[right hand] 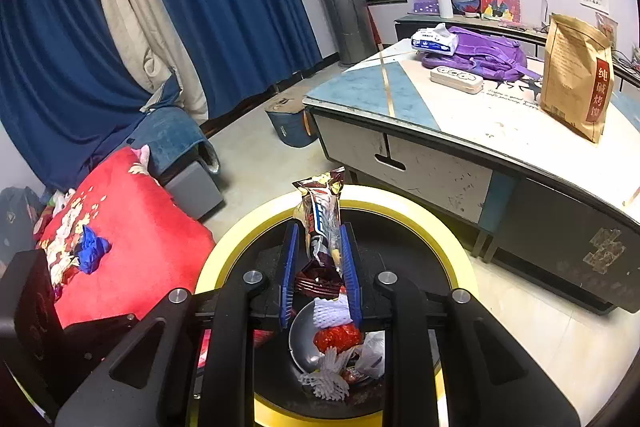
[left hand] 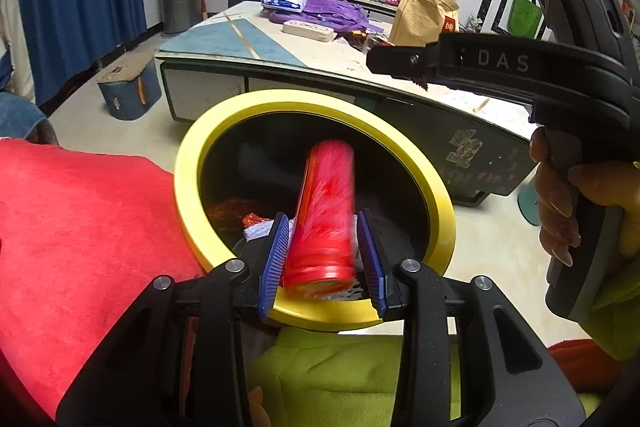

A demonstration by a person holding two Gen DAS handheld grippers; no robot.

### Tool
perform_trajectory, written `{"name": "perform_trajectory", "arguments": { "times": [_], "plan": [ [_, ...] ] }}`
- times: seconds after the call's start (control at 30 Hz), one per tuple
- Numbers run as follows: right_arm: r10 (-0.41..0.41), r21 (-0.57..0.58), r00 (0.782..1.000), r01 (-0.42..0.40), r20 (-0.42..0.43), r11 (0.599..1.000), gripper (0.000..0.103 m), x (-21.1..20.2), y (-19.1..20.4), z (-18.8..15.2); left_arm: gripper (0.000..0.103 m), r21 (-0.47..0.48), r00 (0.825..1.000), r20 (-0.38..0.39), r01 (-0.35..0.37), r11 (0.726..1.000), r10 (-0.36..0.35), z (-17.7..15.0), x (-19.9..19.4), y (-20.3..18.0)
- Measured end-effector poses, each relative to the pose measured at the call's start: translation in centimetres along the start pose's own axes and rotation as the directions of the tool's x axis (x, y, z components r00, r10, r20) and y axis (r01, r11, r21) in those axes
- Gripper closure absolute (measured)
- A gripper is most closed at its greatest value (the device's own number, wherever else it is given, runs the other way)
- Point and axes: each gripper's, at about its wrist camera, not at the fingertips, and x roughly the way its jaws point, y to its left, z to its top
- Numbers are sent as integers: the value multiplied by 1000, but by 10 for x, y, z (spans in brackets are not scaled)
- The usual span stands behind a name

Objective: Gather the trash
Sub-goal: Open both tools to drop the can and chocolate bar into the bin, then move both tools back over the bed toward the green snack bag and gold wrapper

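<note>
Bin w/ yellow rim sits btwn red sofa cushion & bench. Left hand-held gripper open, blurred red can btwn pads, over bin mouth. Right hand-held gripper clamps snack wrapper above bin.

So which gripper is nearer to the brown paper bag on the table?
Right. The right gripper, shut on a snack wrapper, is over the yellow-rimmed bin, on the side toward the brown paper bag. The left gripper sits further back, around the red can.
</note>
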Motion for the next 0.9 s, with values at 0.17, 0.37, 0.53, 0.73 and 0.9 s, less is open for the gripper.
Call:
{"name": "perform_trajectory", "arguments": {
  "times": [0.17, 0.37, 0.53, 0.73, 0.9],
  "plan": [
    [-4, 20, 1000, 4, -8, 1000, 75, 3, -5, 0, 75, 7, 1000, -1, 4, 1000, -4, 2, 5, -4],
    [-15, 45, 1000, 15, -6, 999, 63, 3, -11, 0, 57, -16, 1000, 17, -4, 1000, 4, -1, -5, 0],
    [-27, 53, 1000, 27, 7, 998, 53, -1, -12, 0, 35, -51, 999, 41, -30, 998, 32, -1, -16, 9],
    [-33, 38, 999, 32, 39, 999, 41, -11, -4, 1, 11, -77, 993, 87, -67, 995, 74, -3, -36, 15],
    [-26, 17, 998, 25, 51, 1000, 37, -17, 6, 1, 11, -97, 981, 136, -126, 987, 138, -6, -59, 21]
  ]
}}
